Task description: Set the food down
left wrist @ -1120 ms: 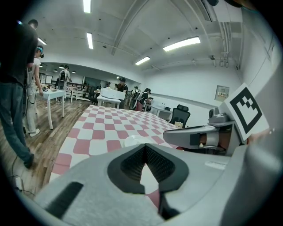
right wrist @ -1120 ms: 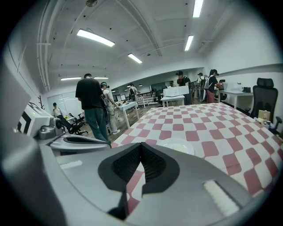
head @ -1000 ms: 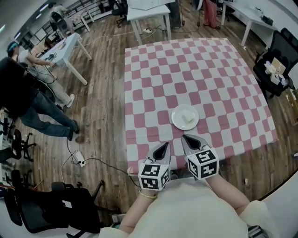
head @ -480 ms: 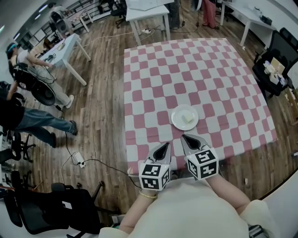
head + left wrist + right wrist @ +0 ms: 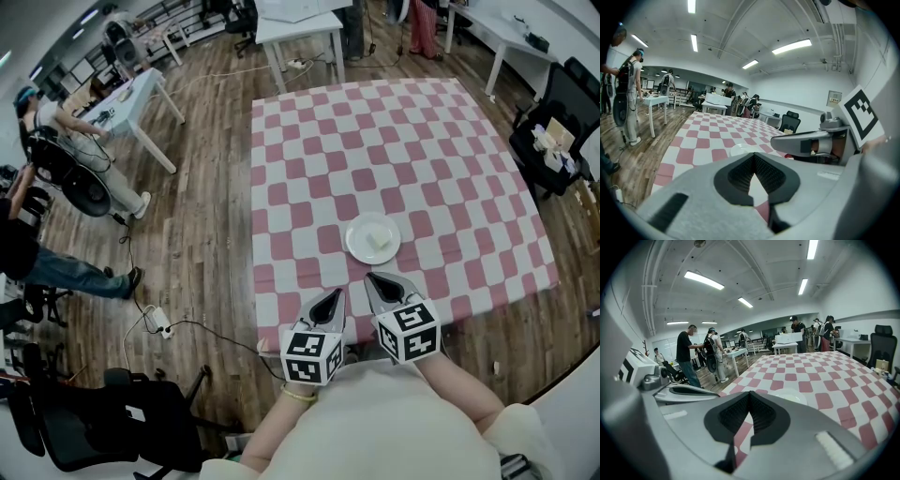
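A white plate (image 5: 373, 237) sits on the pink-and-white checked tablecloth (image 5: 394, 141), near the table's front edge. A pale piece of food (image 5: 379, 236) lies on it. Both grippers hover side by side at the table's front edge, just short of the plate. My left gripper (image 5: 331, 297) is shut and holds nothing. My right gripper (image 5: 378, 280) is also shut and empty, its tip closest to the plate. In the left gripper view the shut jaws (image 5: 753, 156) point at the plate (image 5: 740, 149). From the right gripper view (image 5: 749, 394) the plate (image 5: 786, 396) lies just ahead.
Wooden floor surrounds the table. White desks (image 5: 298, 33) stand at the back and another (image 5: 141, 94) at the left, with people (image 5: 56, 131) near it. A black chair (image 5: 553, 131) with boxes stands at the right. A cable and power strip (image 5: 159, 323) lie on the floor.
Both grippers, the plate and the food stay where they were. The person in dark clothes at the left has walked further left, mostly out of the head view.
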A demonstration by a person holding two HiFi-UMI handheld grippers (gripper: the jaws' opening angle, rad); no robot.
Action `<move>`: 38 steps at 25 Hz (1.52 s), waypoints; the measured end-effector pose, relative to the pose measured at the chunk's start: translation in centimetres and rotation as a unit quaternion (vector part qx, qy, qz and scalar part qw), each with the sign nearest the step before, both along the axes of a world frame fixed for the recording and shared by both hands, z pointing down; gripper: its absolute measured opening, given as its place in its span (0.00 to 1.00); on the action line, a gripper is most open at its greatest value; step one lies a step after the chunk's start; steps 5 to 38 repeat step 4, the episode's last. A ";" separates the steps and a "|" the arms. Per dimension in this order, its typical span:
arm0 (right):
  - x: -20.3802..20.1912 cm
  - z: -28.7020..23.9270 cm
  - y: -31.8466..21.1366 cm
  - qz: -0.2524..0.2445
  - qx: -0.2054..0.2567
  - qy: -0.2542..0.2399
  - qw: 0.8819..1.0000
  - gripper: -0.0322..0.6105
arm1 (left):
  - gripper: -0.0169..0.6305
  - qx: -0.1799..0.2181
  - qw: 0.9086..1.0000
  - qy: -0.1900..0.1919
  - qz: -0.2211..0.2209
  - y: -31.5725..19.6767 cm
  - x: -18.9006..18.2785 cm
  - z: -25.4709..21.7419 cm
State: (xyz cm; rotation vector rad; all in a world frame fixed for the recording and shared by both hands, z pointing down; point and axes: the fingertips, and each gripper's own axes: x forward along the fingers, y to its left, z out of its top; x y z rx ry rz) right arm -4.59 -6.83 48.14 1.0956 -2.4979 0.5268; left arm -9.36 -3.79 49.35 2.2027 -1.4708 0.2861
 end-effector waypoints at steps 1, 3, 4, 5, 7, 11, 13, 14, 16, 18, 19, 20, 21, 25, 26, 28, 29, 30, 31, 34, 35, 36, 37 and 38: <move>0.0 0.0 0.0 0.000 0.000 0.000 1.000 0.06 | 0.03 0.000 1.000 0.000 0.000 0.0 0.0 0.0; 0.0 0.0 0.0 -0.001 0.001 -0.001 1.000 0.06 | 0.03 0.001 1.000 -0.001 -0.001 0.0 0.0 0.0; 0.0 0.0 0.0 -0.001 0.001 -0.001 1.000 0.06 | 0.03 0.001 1.000 -0.001 -0.001 0.0 0.0 0.0; 0.0 0.0 0.0 -0.001 0.001 -0.001 1.000 0.06 | 0.03 0.001 1.000 -0.001 -0.001 0.0 0.0 0.0; 0.0 0.0 0.0 -0.001 0.001 -0.001 1.000 0.06 | 0.03 0.001 1.000 -0.001 -0.001 0.0 0.0 0.0; 0.0 0.0 0.0 -0.001 0.001 -0.001 1.000 0.06 | 0.03 0.001 1.000 -0.001 -0.001 0.0 0.0 0.0; 0.0 0.0 0.0 -0.001 0.001 -0.001 1.000 0.06 | 0.03 0.001 1.000 -0.001 -0.001 0.0 0.0 0.0; 0.0 0.0 0.0 -0.001 0.001 -0.001 1.000 0.06 | 0.03 0.001 1.000 -0.001 -0.001 0.0 0.0 0.0; 0.0 0.0 0.0 -0.001 0.001 -0.001 1.000 0.06 | 0.03 0.001 1.000 -0.001 -0.001 0.0 0.0 0.0; 0.0 0.0 0.0 -0.001 0.001 -0.001 1.000 0.06 | 0.03 0.001 1.000 -0.001 -0.001 0.0 0.0 0.0; 0.0 0.0 0.0 -0.001 0.001 -0.001 1.000 0.06 | 0.03 0.001 1.000 -0.001 -0.001 0.0 0.0 0.0; 0.0 0.0 0.0 -0.001 0.001 -0.001 1.000 0.06 | 0.03 0.001 1.000 -0.001 -0.001 0.0 0.0 0.0; 0.0 0.0 0.0 -0.001 0.001 -0.001 1.000 0.06 | 0.03 0.001 1.000 -0.001 -0.001 0.0 0.0 0.0; 0.0 0.0 0.0 -0.001 0.001 -0.001 1.000 0.06 | 0.03 0.001 1.000 -0.001 -0.001 0.0 0.0 0.0; 0.0 0.0 0.0 -0.001 0.001 -0.001 1.000 0.06 | 0.03 0.001 1.000 -0.001 -0.001 0.0 0.0 0.0; 0.0 0.0 0.0 -0.001 0.001 -0.001 1.000 0.06 | 0.03 0.001 1.000 -0.001 -0.001 0.0 0.0 0.0; 0.0 0.0 0.0 -0.001 0.001 -0.001 1.000 0.06 | 0.03 0.001 1.000 -0.001 -0.001 0.0 0.0 0.0; 0.0 0.0 0.0 -0.001 0.001 -0.001 1.000 0.06 | 0.03 0.001 1.000 -0.001 -0.001 0.0 0.0 0.0; 0.0 0.0 0.0 -0.001 0.001 -0.001 1.000 0.06 | 0.03 0.001 1.000 -0.001 -0.001 0.0 0.0 0.0; 0.0 0.0 0.0 -0.001 0.001 -0.001 1.000 0.06 | 0.03 0.001 1.000 -0.001 -0.001 0.0 0.0 0.0; 0.0 0.0 0.0 -0.001 0.001 -0.001 1.000 0.06 | 0.03 0.001 1.000 -0.001 -0.001 0.0 0.0 0.0; 0.0 0.0 0.0 -0.001 0.001 -0.001 1.000 0.06 | 0.03 0.001 1.000 -0.001 -0.001 0.0 0.0 0.0; 0.0 0.0 0.0 -0.001 0.001 -0.001 1.000 0.06 | 0.03 0.001 1.000 -0.001 -0.001 0.0 0.0 0.0; 0.0 0.0 0.0 -0.001 0.001 -0.001 1.000 0.06 | 0.03 0.001 1.000 -0.001 -0.001 0.0 0.0 0.0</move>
